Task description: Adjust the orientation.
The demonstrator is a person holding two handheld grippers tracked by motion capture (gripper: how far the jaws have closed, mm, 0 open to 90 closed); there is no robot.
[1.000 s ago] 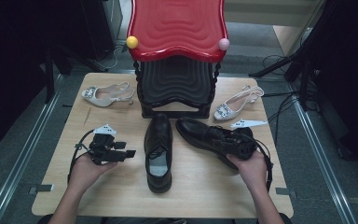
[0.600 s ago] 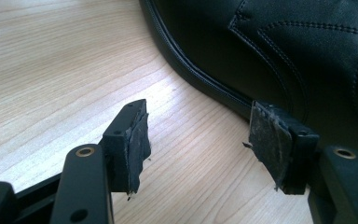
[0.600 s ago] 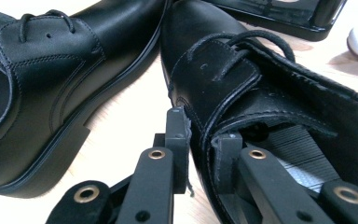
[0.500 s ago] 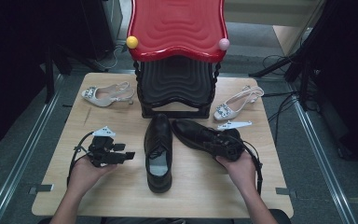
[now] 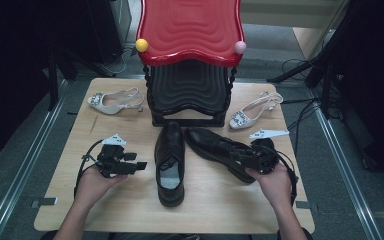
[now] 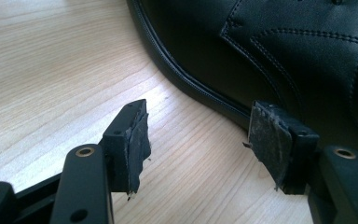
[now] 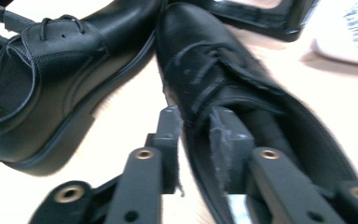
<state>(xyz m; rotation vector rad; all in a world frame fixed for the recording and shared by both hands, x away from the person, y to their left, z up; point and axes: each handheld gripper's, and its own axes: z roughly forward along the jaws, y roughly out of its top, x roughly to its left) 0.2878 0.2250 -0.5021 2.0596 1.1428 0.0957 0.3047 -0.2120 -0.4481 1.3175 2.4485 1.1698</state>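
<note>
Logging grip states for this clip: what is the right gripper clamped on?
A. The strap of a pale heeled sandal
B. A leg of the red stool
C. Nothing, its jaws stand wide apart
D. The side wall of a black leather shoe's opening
D: in the right gripper view, the right gripper has one jaw outside and one inside the collar of the angled black shoe.

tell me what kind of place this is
Probably a lab or recording workspace, not a home: a small wooden table on a grey floor, cables trailing around it, and shoes staged around a red-topped shoe rack, with handheld grippers working on them.
</note>
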